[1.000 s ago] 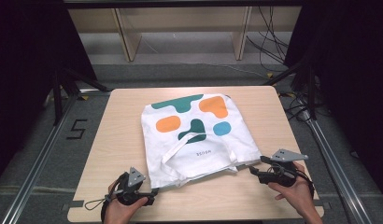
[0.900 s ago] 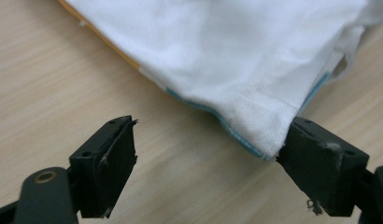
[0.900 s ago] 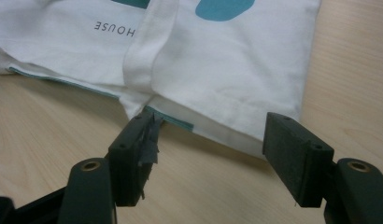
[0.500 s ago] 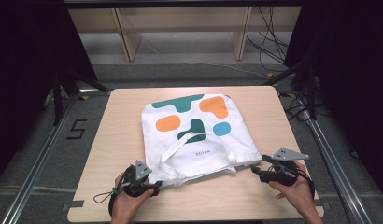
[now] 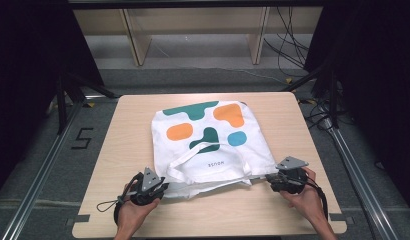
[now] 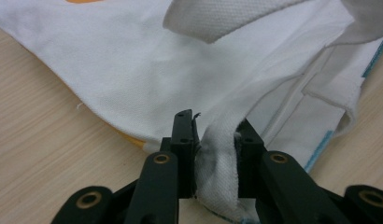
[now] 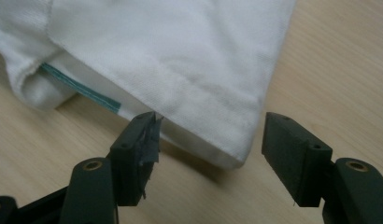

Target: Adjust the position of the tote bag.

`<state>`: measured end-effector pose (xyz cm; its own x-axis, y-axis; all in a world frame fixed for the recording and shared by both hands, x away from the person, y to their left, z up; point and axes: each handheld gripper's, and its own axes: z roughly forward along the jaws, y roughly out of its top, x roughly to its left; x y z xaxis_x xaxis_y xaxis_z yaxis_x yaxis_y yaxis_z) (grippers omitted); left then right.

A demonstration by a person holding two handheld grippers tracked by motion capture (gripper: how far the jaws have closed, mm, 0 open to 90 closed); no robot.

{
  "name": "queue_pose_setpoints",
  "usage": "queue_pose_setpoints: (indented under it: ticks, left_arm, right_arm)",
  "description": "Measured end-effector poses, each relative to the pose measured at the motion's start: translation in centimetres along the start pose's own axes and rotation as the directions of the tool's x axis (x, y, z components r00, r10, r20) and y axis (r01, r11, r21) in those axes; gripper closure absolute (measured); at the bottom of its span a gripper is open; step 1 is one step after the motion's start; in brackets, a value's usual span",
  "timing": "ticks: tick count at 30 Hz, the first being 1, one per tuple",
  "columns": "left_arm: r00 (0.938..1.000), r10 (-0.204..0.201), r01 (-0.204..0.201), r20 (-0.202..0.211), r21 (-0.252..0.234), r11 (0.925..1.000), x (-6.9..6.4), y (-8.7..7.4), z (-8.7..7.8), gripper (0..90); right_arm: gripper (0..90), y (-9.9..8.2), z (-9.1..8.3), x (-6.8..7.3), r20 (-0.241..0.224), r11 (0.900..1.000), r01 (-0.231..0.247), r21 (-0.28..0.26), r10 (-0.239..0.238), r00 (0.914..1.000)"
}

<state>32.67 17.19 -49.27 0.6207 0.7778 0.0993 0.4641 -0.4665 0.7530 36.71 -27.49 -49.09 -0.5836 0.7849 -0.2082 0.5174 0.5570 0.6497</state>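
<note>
The white bag (image 5: 209, 144) lies flat mid-worktop (image 5: 123, 130), mouth toward 6 o'clock, and nothing can be made out inside it. At 7 o'clock the left gripper (image 6: 216, 154) has just closed its fingers (image 6: 184, 140) on a bunched fold of the bag's corner. At 4 o'clock the right gripper (image 7: 210, 144) holds its fingers (image 7: 138, 144) wide astride the other corner, whose underside is hidden.

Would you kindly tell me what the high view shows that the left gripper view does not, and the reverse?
The high view alone takes in the white cloth tote bag's teal, orange and blue printed shapes, the whole light wooden table and the right tongs, open at the bag's corner. The left gripper view alone shows the left tongs, which have just been closing, pinching a bunched fold of white fabric. Both show bag and tabletop.
</note>
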Motion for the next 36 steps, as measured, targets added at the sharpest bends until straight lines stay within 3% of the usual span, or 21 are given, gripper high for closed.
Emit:
queue_pose_setpoints:
  ticks: [1, 4, 5, 6, 11, 12, 16, 17, 18, 19, 20, 22, 23, 25, 27, 29, 30, 31, 32, 34, 36]
  left_arm:
    - [1.0, 0.0, 0.0, 0.0, 0.0, 1.0, 0.0, 0.0, 0.0, 74.8]
    - [0.9998, -0.022, 0.022, -0.003, -0.024, 0.9995, 0.3, 0.1, -0.3, 75.5]
    - [0.9985, -0.055, 0.055, -0.003, -0.052, 0.9971, 0.5, 0.1, -0.3, 75.6]
    - [0.9984, -0.056, 0.056, -0.004, -0.056, 0.9969, 0.6, 0.1, -0.3, 75.6]
    - [0.9996, -0.029, 0.028, -0.005, -0.046, 0.9985, 0.6, 0.0, -0.5, 76.1]
    - [0.9996, -0.019, 0.018, -0.021, -0.048, 0.9987, 0.7, 0.1, -0.4, 76.1]
    - [0.9995, -0.031, 0.031, 0.006, -0.03, 0.9991, 0.8, -0.2, -0.4, 75.1]
    - [1.0, -0.006, 0.007, 0.005, -0.016, 0.9999, 1.0, -0.4, -0.4, 74.0]
    - [1.0, -0.006, 0.007, 0.005, -0.016, 0.9999, 1.0, -0.4, -0.4, 72.6]
    - [0.9997, -0.021, 0.021, 0.009, 0.001, 0.9998, 0.9, -0.6, -0.1, 70.6]
    - [0.9997, -0.026, 0.026, 0.001, -0.005, 0.9996, 0.6, -0.8, 0.1, 69.5]
    - [0.9999, -0.006, 0.006, -0.011, 0.021, 0.9998, 0.5, -0.7, 0.1, 67.4]
    - [0.9987, 0.026, -0.024, -0.044, 0.037, 0.999, 0.1, -0.7, 0.2, 66.5]
    - [0.9968, 0.04, -0.037, -0.07, 0.047, 0.9982, 0.0, -0.7, 0.1, 64.4]
    - [0.9932, 0.069, -0.063, -0.094, 0.06, 0.9962, 0.3, -0.7, -0.1, 61.6]
    - [0.9966, 0.007, -0.004, -0.083, 0.037, 0.9993, 0.5, -0.8, 0.1, 57.1]
    - [0.9954, 0.019, -0.014, -0.094, 0.047, 0.9988, 0.7, -0.8, 0.1, 52.9]
    - [0.9949, -0.004, 0.009, -0.101, 0.049, 0.9987, 0.5, -0.9, 0.5, 49.5]
    - [0.9949, -0.004, 0.009, -0.101, 0.049, 0.9987, 0.5, -0.9, 0.5, 48.6]
    - [0.9928, 0.047, -0.039, -0.11, 0.083, 0.9958, 0.2, -0.7, 1.6, 46.1]
    - [0.994, 0.045, -0.037, -0.099, 0.083, 0.9959, 0.2, -0.5, 2.0, 45.9]
  right_arm:
    - [36.9, 0.1, 0.3, 0.0, 0.013, 0.9996, 0.029, 0.001, -0.029, 0.9995]
    - [36.6, 0.1, 0.5, 0.3, -0.011, 0.9994, 0.03, 0.018, -0.03, 0.9995]
    - [36.8, 0.3, 0.3, 0.4, -0.011, 0.9997, 0.017, 0.017, -0.016, 0.9998]
    - [36.7, 0.3, 0.4, 0.3, 0.009, 0.9993, 0.038, -0.004, -0.038, 0.9992]
    - [37.3, 1.0, 0.4, -0.3, 0.063, 0.9973, 0.0, -0.073, 0.005, 0.998]
    - [37.6, 1.1, 0.5, -0.4, 0.09, 0.9971, 0.016, -0.074, -0.009, 0.9959]
    - [43.6, 1.7, 1.6, -0.4, 0.079, 0.9986, 0.014, -0.051, -0.01, 0.9968]
    - [58.8, 1.8, 2.3, -0.6, 0.05, 0.9979, 0.039, -0.052, -0.036, 0.9981]
    - [58.8, 1.8, 2.3, -0.6, 0.05, 0.9979, 0.039, -0.052, -0.036, 0.9981]
    - [69.7, 1.8, 2.4, -0.9, 0.059, 0.9971, 0.066, -0.036, -0.064, 0.9962]
    - [72.3, 1.8, 2.5, -1.1, 0.048, 0.9966, 0.074, -0.038, -0.072, 0.9962]
    - [78.9, 1.8, 1.9, -0.9, 0.07, 0.996, 0.084, -0.033, -0.081, 0.9942]
    - [79.8, 1.9, 1.5, -0.9, 0.081, 0.9925, 0.118, -0.031, -0.116, 0.99]
    - [80.3, 2.1, 0.5, -0.3, 0.107, 0.9896, 0.137, -0.045, -0.131, 0.9856]
    - [80.5, 1.7, -0.8, 0.4, 0.096, 0.9891, 0.14, -0.045, -0.136, 0.9861]
    - [80.5, 1.0, -1.9, 1.1, 0.078, 0.9898, 0.134, -0.047, -0.13, 0.9884]
    - [80.5, 0.5, -2.7, 1.7, 0.066, 0.9897, 0.136, -0.044, -0.133, 0.9889]
    - [80.3, 0.0, -3.2, 2.0, 0.061, 0.9886, 0.144, -0.043, -0.141, 0.9881]
    - [80.3, 0.0, -3.2, 2.0, 0.061, 0.9886, 0.144, -0.043, -0.141, 0.9881]
    - [80.1, -1.2, -4.1, 2.3, 0.046, 0.9938, 0.099, -0.05, -0.097, 0.9942]
    - [79.8, -1.5, -4.1, 1.9, 0.044, 0.9954, 0.076, -0.059, -0.073, 0.9963]
